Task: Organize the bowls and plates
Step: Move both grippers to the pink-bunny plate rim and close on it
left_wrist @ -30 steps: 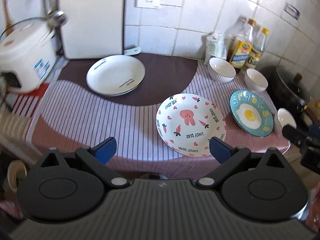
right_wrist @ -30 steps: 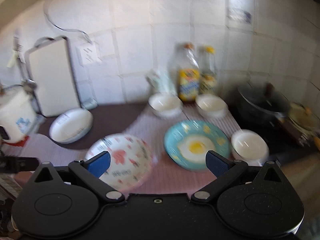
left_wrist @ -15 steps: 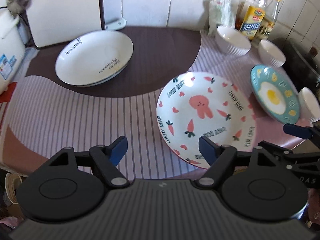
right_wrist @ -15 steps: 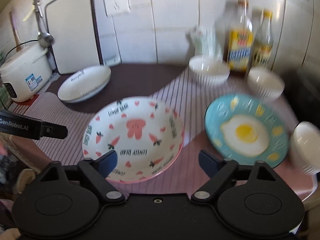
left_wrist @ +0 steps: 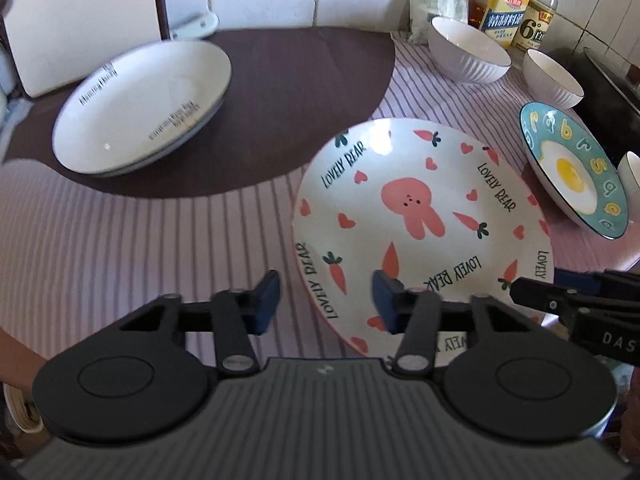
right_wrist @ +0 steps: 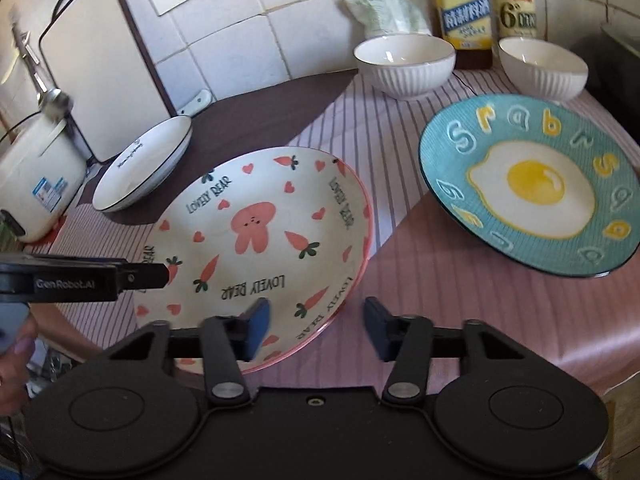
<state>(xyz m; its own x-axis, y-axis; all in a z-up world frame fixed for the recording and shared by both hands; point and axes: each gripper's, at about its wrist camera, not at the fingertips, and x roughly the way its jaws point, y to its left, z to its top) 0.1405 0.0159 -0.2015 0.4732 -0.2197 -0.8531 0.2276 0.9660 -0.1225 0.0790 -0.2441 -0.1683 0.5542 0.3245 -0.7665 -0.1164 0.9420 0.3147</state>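
Note:
A white rabbit-and-carrot plate lies at the front of the striped cloth; it also shows in the right wrist view. My left gripper is open, its jaws either side of the plate's near left rim. My right gripper is open, its jaws either side of the plate's near right rim. A white plate sits back left, a blue fried-egg plate on the right. Two white ribbed bowls stand at the back.
Bottles and a white bag stand against the tiled wall. A cutting board leans at back left beside a rice cooker. A dark pot sits far right. The table's front edge is close.
Both grippers have moved forward and down toward the rabbit plate and narrowed somewhat. Each now straddles the plate's near rim. The plates and bowls have not moved.

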